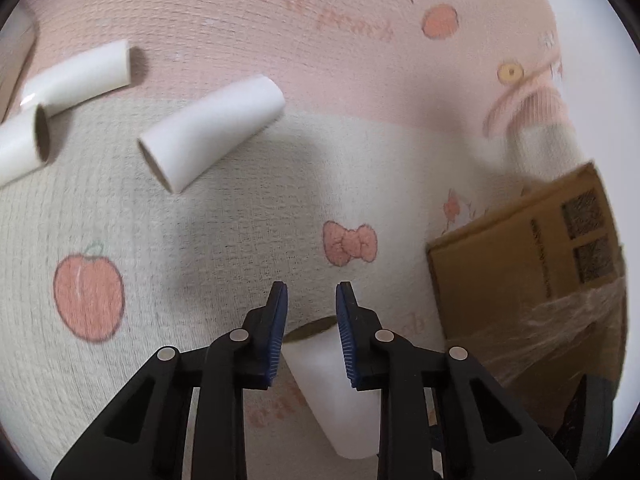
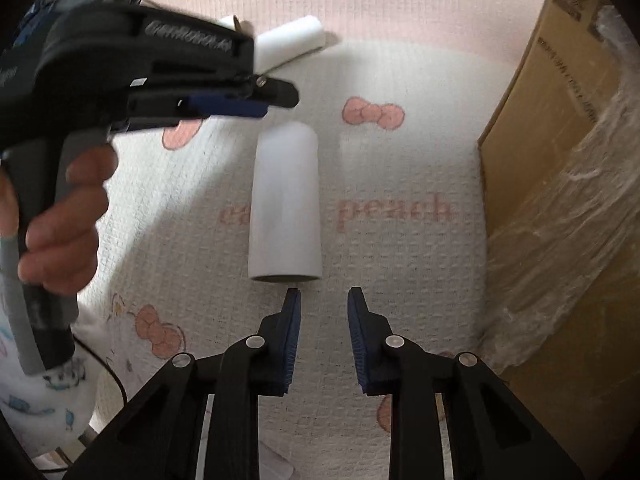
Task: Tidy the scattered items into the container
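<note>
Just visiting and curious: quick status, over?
Both grippers open: left gripper above nearest white tube, right gripper just short of it. Three tubes still out. Cardboard box right. Path clear.

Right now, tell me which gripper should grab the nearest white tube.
Left, probably. The left gripper is open with the nearest white tube already between its fingers. The right gripper is open too, but sits just short of the tube's end, offset to one side.

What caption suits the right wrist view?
Open right gripper faces a white tube on a blanket, cardboard box alongside.
</note>
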`<state>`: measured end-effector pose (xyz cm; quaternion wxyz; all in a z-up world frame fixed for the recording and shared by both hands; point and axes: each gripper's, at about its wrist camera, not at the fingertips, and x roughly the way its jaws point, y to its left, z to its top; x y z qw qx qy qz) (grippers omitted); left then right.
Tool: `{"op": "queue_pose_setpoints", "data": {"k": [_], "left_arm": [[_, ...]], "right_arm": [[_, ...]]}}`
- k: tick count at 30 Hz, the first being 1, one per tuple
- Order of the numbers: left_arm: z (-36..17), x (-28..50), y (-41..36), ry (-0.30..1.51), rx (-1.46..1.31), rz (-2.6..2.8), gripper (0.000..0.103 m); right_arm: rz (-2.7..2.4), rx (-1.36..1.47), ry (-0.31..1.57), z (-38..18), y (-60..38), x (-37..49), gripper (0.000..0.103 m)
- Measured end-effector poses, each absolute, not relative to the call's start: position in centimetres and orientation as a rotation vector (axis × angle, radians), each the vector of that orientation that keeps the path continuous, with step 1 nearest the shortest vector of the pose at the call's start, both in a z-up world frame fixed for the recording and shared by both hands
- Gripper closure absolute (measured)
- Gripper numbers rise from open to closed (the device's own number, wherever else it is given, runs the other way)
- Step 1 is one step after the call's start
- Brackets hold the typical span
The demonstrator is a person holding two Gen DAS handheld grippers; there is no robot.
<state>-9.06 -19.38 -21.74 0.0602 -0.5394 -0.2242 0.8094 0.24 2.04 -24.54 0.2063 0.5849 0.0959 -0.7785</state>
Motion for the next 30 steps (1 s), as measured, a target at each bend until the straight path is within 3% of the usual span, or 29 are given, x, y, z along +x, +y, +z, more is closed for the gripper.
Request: {"op": "queue_pose_setpoints", "data": {"k": [11,13,15,18,19,21,30], "left_arm": [[-21.3,-7.3,-19.2,-0.638,-1.685,2.433,0.073],[-20.9,-6.5,-19.2,-0.639,-1.673,2.449,0.06],[-20.5,-5.9,-19.0,-0.657,-1.658,2.449,0.052],[-20.3,-4.8,-19.3,-0.739,-1.641,2.417,0.05],[-20.4,-4.5,-19.4,-0.78,-1.632,2.395,0.05],[-21.3,-4.0,-19.6,-0.883,-1.644,2.328,0.05],[-24.3,-3.4,-19.4,-1.149,-1.647,2.166,0.051]], "right_arm": [[-2.142,1.667,0.228,-24.7,2.3,0.0,0.082],[-2.142,1.656,0.253,-24.4,2.2,0.2,0.082],[-2.142,1.644,0.284,-24.0,2.0,0.5,0.081],[-2.153,1.621,0.341,-23.3,1.7,1.1,0.066],[-2.16,1.611,0.34,-23.1,1.7,1.3,0.051],[-2.171,1.569,0.302,-22.4,1.6,1.6,0.043],[-2.14,1.58,0.282,-24.1,0.5,-0.9,0.041]]}}
